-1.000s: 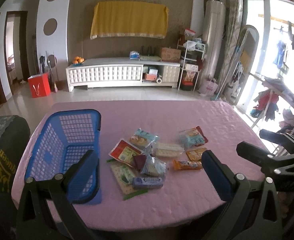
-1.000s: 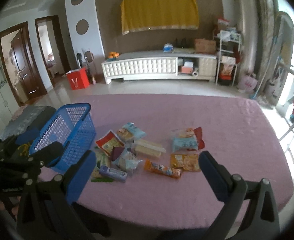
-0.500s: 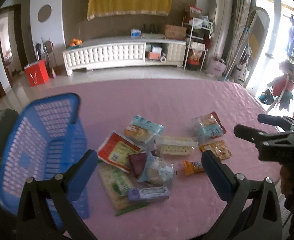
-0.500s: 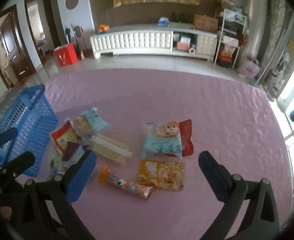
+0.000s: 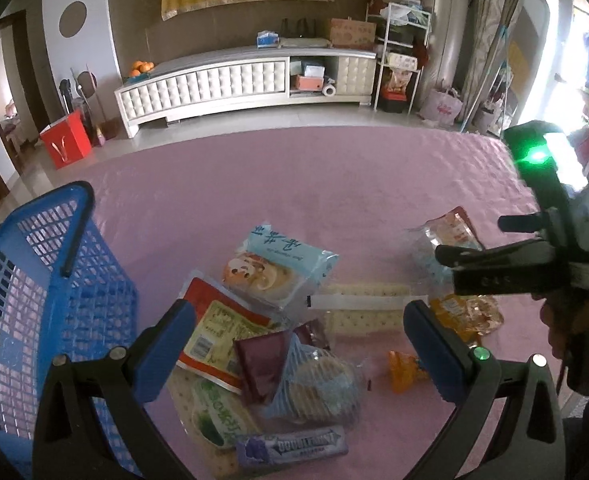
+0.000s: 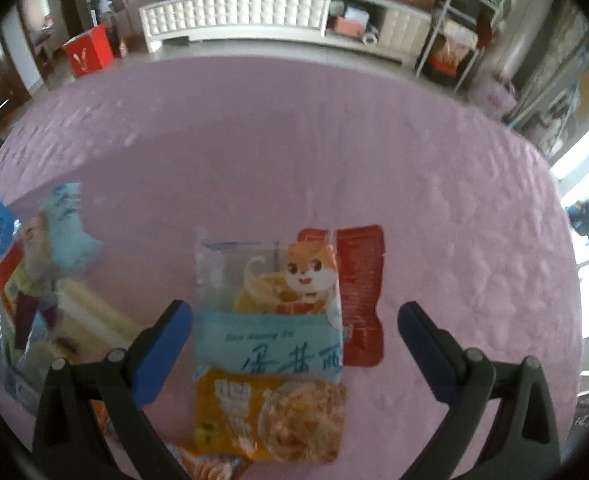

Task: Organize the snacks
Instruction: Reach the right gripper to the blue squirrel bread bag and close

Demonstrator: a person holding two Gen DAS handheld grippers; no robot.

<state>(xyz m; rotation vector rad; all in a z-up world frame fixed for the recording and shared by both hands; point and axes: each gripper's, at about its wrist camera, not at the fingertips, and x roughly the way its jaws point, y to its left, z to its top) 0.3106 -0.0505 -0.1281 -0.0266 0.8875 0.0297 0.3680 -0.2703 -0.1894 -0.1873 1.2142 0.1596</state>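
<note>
Your left tongs (image 5: 299, 354) hang spread and empty above the main heap of snack packets: a pale blue biscuit packet (image 5: 282, 266), a red-and-yellow flat pouch (image 5: 214, 326), a maroon sachet (image 5: 260, 364) and a purple gum stick (image 5: 292, 448). Your right tongs (image 6: 294, 346) are likewise spread, holding nothing, over a clear-and-blue bag with an orange cartoon animal (image 6: 270, 304), a red pouch (image 6: 360, 292) beside it and an orange-yellow packet (image 6: 270, 416) nearer you. The blue plastic mesh basket (image 5: 42, 300) at the left edge of the pink-clothed worktop (image 5: 294, 176) shows no packets through its mesh. Judged so, sorting has not begun; every visible snack remains to be moved.
</note>
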